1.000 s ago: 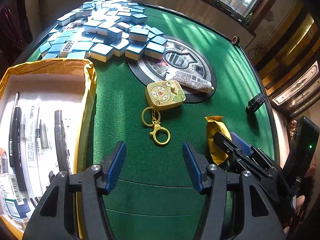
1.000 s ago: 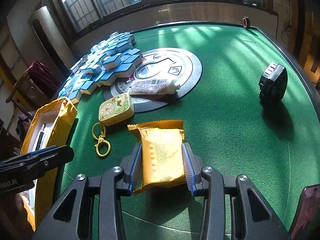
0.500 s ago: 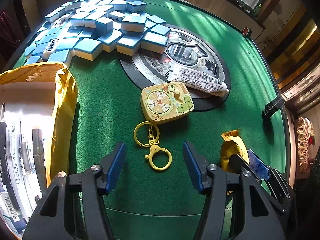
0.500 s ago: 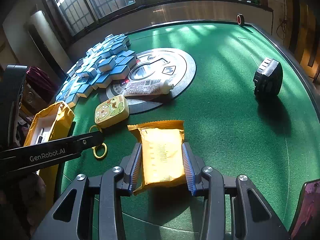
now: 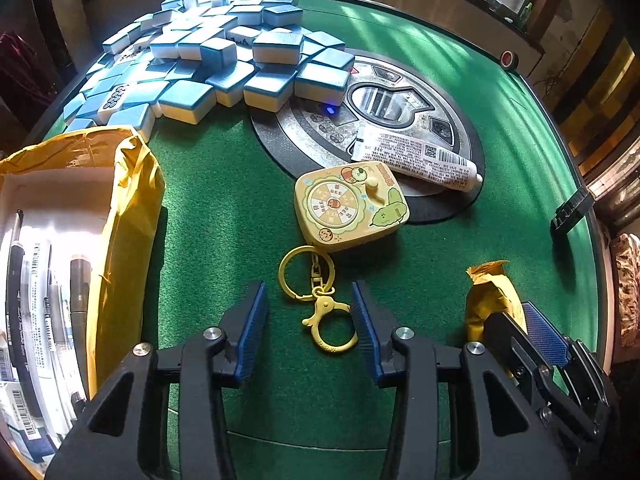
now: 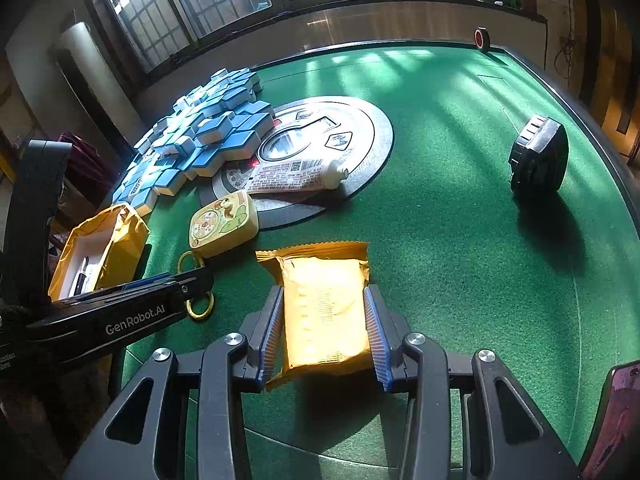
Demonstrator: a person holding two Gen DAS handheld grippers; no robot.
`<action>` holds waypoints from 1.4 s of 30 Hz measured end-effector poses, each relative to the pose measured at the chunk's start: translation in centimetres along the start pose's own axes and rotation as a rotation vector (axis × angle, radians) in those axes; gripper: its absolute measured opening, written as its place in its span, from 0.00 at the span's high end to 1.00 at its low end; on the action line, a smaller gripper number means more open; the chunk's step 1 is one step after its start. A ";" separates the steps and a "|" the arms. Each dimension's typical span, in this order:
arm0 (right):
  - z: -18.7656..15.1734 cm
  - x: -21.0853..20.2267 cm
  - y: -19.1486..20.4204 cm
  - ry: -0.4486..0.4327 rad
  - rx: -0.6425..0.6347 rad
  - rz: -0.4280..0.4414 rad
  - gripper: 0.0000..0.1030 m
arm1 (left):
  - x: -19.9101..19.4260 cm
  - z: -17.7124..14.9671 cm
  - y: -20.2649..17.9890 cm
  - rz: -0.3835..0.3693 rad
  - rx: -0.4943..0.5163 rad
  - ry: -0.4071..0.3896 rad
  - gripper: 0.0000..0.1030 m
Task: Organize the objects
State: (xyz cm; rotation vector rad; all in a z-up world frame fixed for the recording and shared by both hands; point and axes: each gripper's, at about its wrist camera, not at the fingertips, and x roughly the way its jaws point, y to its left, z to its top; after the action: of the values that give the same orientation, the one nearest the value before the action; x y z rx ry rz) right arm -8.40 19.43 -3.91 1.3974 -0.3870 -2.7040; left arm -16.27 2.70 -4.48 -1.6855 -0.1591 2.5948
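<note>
My left gripper (image 5: 307,316) is open, its fingers on either side of the yellow clasp and ring (image 5: 320,300) of a yellow keychain toy (image 5: 350,206) lying on the green table. My right gripper (image 6: 324,320) is shut on an orange snack packet (image 6: 326,304); the packet (image 5: 490,300) also shows at the right of the left wrist view. The toy (image 6: 222,222) and the left gripper's side (image 6: 120,312) show in the right wrist view. A white tube (image 5: 416,156) lies on the round centre panel (image 5: 452,128).
A yellow-lined box (image 5: 120,200) holding pens stands at the left. A heap of blue mahjong tiles (image 5: 216,64) lies at the back left. A black round object (image 6: 538,156) stands at the right. A red-and-black roll (image 6: 482,37) sits at the table's far edge.
My left gripper has moved forward and right, so the keychain clasp now lies between its fingers. The right gripper still holds the packet.
</note>
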 end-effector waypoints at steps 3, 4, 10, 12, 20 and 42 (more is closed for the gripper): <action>0.0 0.0 0.0 0.000 0.001 0.000 0.66 | 0.1 0.1 -0.1 0.012 0.003 -0.008 0.74; 0.0 0.0 0.0 0.000 0.001 0.000 0.66 | 0.1 0.1 -0.2 0.013 0.004 -0.010 0.75; 0.1 0.1 -0.1 0.008 0.007 -0.004 0.66 | -0.3 -0.2 -0.3 -0.008 0.006 -0.005 0.86; 0.1 0.1 -0.1 0.015 0.014 -0.004 0.66 | -0.5 -0.6 0.0 -0.013 -0.009 0.001 0.86; -0.1 0.1 -0.6 0.020 0.049 0.026 0.65 | -1.8 -3.1 0.4 -0.018 -0.092 0.031 0.86; -0.9 0.8 1.0 0.047 0.018 0.086 0.63 | -7.0 -12.6 1.0 -0.004 -0.081 0.025 0.70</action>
State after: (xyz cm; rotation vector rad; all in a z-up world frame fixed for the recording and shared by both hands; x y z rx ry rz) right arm -8.22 18.18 -4.76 1.4116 -0.4581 -2.6015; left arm -1.90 1.83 -3.33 -1.7409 -0.2690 2.5968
